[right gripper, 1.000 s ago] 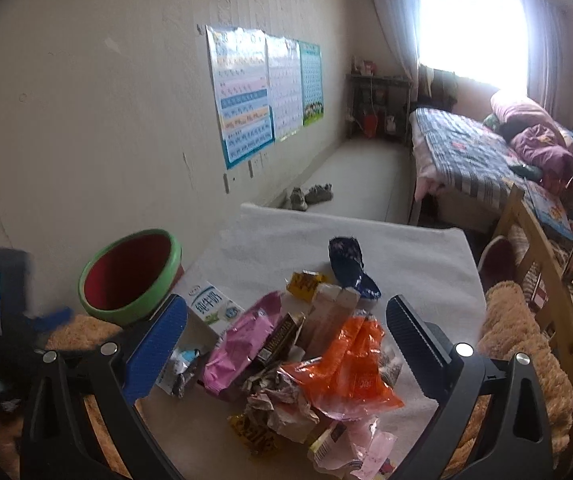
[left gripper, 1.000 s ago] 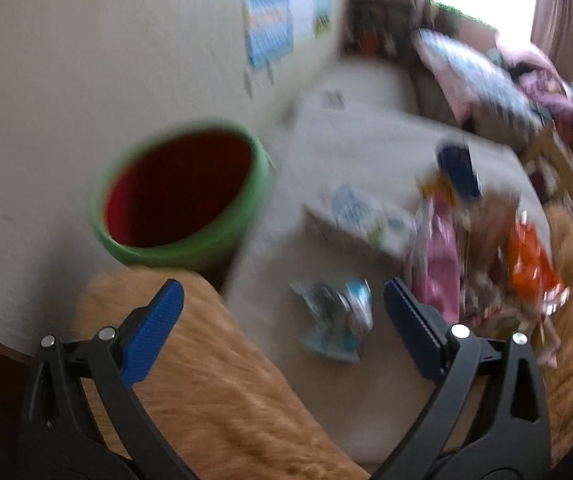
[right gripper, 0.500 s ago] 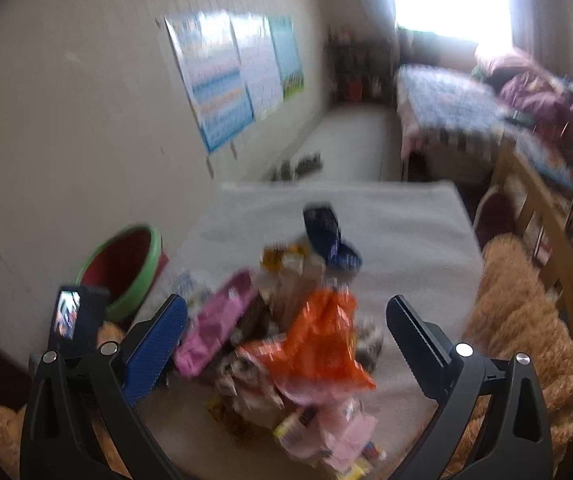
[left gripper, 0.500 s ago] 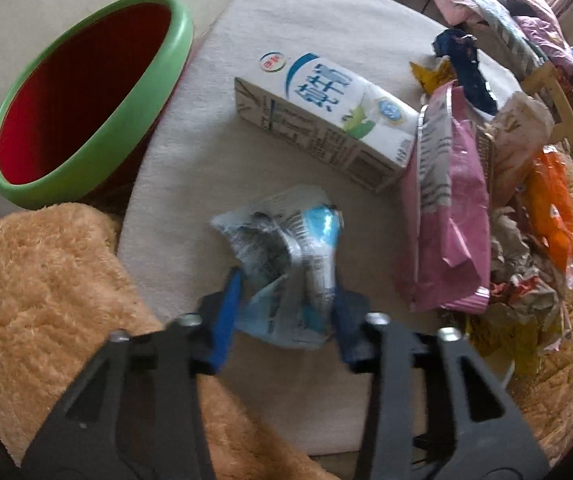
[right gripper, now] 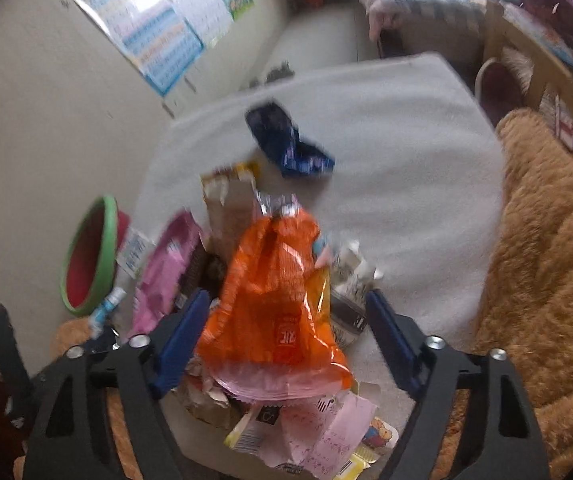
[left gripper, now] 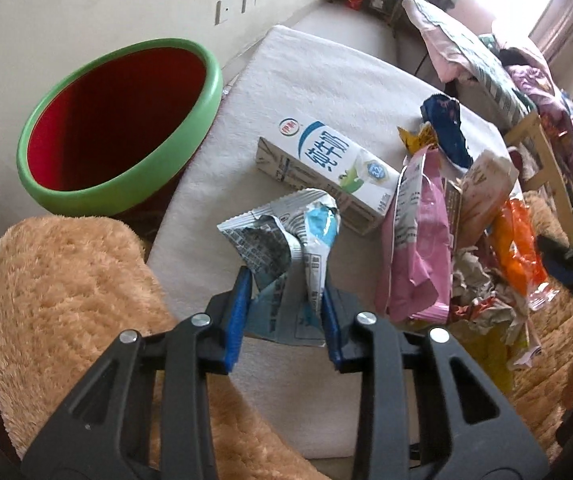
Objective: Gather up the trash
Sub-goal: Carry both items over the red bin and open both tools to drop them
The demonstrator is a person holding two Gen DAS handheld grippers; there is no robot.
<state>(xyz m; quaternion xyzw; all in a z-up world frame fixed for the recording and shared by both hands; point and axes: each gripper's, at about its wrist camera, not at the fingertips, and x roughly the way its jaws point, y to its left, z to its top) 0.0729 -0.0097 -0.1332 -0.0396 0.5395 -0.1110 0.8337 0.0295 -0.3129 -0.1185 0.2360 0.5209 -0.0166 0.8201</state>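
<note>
A: Pinching the crumpled silver-and-blue wrapper [left gripper: 286,248] low in the middle of the left wrist view, left gripper [left gripper: 284,300] with both blue pads pressed on its lower end, jaws nearly together.

B: Standing up out of the pads, top of it creased toward the milk carton [left gripper: 326,168] just above. Any word on the other one?

A: Lower middle of the right wrist view, right gripper [right gripper: 288,340] with jaws just now closing in, still apart, either side of the orange bag [right gripper: 274,300]. Left pad close against the bag's edge, right pad clear of it; blurred, so no telling about contact on the left.

B: And around it?

A: Pile of trash on the white mat [left gripper: 346,80]: pink packet [left gripper: 418,248] right of the carton, dark blue wrapper [right gripper: 286,148] further up and apart from the heap, torn paper and cards [right gripper: 326,436] at the bottom edge.

B: Bin?

A: Green-rimmed, red-lined bin [left gripper: 122,128] at upper left of the left wrist view, beside the mat, mouth open. Tan plush [left gripper: 70,300] at lower left, touching the mat's near edge.
</note>
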